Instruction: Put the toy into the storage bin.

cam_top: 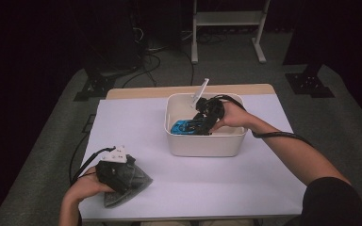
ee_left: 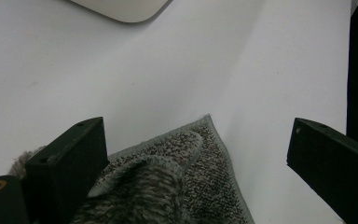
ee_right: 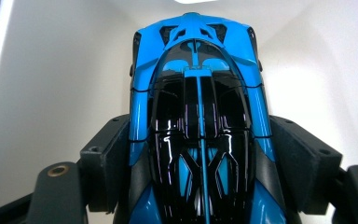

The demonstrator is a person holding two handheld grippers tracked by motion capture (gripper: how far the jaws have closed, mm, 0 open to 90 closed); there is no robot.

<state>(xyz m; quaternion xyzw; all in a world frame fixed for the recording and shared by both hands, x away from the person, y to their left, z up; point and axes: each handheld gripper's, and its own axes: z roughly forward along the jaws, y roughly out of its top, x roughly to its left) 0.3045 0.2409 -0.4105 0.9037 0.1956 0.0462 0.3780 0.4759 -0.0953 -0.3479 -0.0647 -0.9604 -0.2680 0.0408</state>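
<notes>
Jaws of the right gripper [ee_right: 200,158] squeeze both sides of a blue toy car [ee_right: 198,116] inside the white tub [cam_top: 202,143]. Left gripper [ee_left: 200,163] has its jaws wide apart over a grey cloth [ee_left: 177,182] on the table [cam_top: 207,183].

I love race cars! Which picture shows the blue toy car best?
The right gripper view: the blue toy car sits close up between the right hand-held gripper jaws. The high view shows it small inside the white bin.
</notes>
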